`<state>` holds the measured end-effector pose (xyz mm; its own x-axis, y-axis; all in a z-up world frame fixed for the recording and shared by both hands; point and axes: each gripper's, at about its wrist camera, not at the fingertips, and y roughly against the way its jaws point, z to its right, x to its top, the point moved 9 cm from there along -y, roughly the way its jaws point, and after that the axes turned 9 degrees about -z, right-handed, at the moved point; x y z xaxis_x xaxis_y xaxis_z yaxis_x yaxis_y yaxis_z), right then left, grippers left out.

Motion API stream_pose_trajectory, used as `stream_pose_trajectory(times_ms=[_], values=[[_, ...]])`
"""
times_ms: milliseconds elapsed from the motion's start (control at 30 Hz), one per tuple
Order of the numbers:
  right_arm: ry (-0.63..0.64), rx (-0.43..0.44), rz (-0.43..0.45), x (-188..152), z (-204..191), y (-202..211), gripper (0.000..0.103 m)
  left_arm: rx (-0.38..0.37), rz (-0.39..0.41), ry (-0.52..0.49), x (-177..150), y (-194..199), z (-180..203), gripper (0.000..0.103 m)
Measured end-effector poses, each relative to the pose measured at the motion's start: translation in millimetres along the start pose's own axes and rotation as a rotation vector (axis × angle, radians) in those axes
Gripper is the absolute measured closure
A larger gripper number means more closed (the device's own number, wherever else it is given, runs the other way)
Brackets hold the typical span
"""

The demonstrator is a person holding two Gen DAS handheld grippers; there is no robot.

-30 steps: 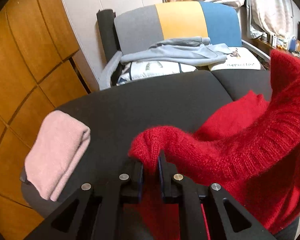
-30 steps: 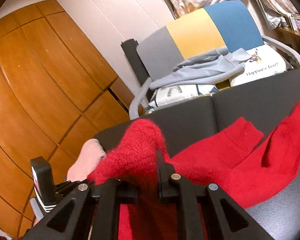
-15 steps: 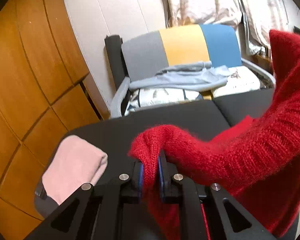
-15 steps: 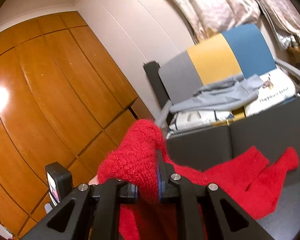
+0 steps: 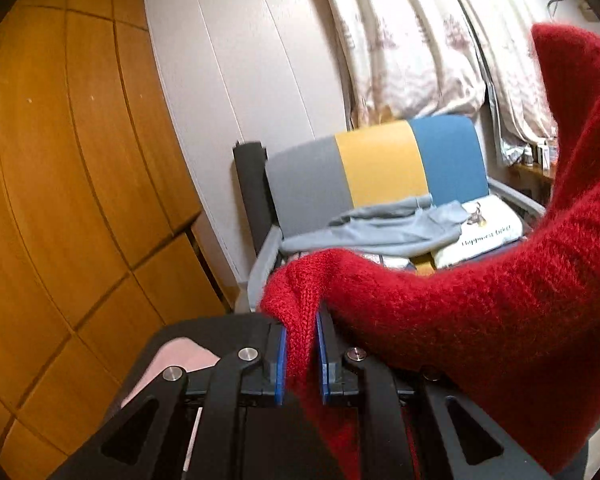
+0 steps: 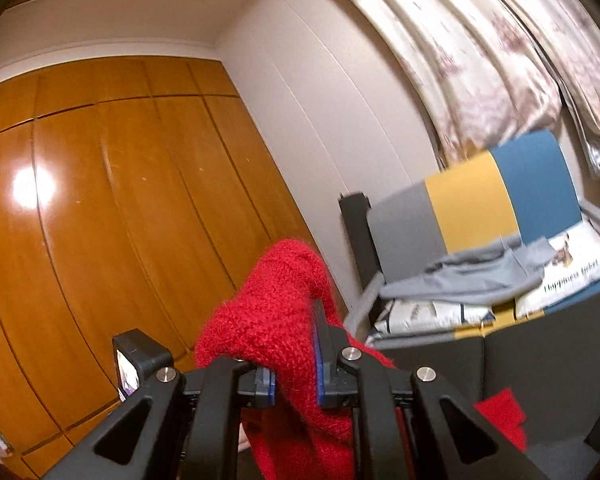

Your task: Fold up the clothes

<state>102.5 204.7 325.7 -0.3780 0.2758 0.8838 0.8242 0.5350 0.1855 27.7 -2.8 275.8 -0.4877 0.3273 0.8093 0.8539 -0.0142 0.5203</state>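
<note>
Sweater [image 5: 480,320] hanging between both claws | left claw [image 5: 301,354] clamping knit | right claw [image 6: 296,364] clamping knit | span running rightward from left claw, body drooping below toward surface [image 6: 540,364]

"Happiness ticket" on the white cushion [image 5: 485,229]

Both wrist views close behind their fingers, tilted upward, sharing the striped chair [image 5: 380,176] [image 6: 472,208] and wardrobe [image 5: 80,180].
</note>
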Motion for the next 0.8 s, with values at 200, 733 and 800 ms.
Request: stream_pose_trajectory(times_ms=[200, 733, 800], values=[[0.041, 0.041, 0.045, 13.0, -23.6, 28.4, 0.091, 0.011, 0.059, 0.016, 15.6, 32.5, -15.3, 0.09], [0.04, 0.163, 0.138, 51.1, -41.5, 78.7, 0.091, 0.005, 0.243, 0.066, 74.1, 96.5, -62.0, 0.088], [-0.003, 0.107, 0.122, 49.5, -11.8, 63.9, 0.091, 0.013, 0.185, 0.049, 75.5, 57.6, -53.9, 0.088]])
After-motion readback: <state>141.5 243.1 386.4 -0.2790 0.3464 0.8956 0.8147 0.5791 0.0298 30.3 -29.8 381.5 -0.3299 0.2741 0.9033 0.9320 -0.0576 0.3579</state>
